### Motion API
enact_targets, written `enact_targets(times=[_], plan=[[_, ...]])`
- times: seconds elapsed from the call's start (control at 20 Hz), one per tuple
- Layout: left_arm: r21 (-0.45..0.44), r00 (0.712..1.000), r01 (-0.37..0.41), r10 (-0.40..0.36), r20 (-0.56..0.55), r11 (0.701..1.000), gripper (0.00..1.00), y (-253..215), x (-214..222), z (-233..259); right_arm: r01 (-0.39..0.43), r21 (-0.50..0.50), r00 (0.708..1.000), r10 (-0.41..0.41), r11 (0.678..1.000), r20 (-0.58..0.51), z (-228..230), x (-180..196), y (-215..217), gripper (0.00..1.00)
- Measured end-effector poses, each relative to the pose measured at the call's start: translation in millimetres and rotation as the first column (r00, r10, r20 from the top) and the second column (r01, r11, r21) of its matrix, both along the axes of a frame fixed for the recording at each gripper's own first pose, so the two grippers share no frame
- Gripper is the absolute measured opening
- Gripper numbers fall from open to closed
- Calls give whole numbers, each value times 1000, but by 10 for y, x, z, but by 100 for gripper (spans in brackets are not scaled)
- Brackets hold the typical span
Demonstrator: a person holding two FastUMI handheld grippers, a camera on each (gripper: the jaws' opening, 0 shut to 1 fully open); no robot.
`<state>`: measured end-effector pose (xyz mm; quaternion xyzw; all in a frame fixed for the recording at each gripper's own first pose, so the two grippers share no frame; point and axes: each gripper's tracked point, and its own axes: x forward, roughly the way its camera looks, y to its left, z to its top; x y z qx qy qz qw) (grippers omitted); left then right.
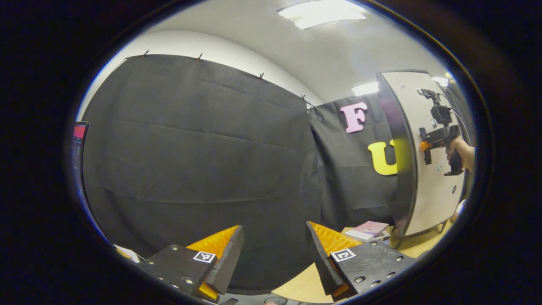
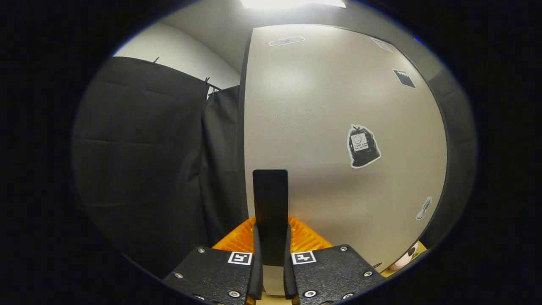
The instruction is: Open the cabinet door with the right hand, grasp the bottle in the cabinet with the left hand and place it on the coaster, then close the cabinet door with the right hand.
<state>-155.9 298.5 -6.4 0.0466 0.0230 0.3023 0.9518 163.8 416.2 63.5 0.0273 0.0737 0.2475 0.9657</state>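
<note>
Cabinet door [image 2: 338, 140], pale, with stickers, seen close ahead in right gripper view; dark upright handle [image 2: 270, 207] at its left edge. Right tongs [image 2: 271, 250] clamped on that handle, one finger on each side. In left gripper view, same door [image 1: 432, 169] far off to the right, right tongs [image 1: 425, 146] against it, gripped by a hand [image 1: 461, 152]. Left tongs [image 1: 275, 250] spread apart, holding nothing, over worktop [image 1: 305, 284], well away from the door.

From my left hand-held gripper [image 1: 274, 254], the cabinet door [image 1: 432, 169] stands far right on the desk [image 1: 305, 284], books [image 1: 367, 231] just left of its foot, the booth wall behind.
</note>
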Motion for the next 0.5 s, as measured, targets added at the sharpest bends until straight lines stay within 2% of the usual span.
enact_targets(times=[0.3, 0.4, 0.45, 0.5], plan=[[-16, 998, 62, -62, -9, 998, 87, -205, 38, 161, -117, 18, 993, 117, 993, -9, 4, -106, -79, 19], [-26, 996, 94, -94, -9, 995, 87, -406, 290, 57, -150, 17, 989, 150, 989, -16, 2, -128, -98, 19], [-29, 994, 111, -111, -4, 993, 83, -467, 381, 50, -164, 18, 986, 164, 986, -20, -10, -131, -110, 19], [-32, 992, 130, -130, 0, 991, 87, -538, 450, 61, -177, 20, 984, 178, 984, -26, -18, -137, -124, 19]])
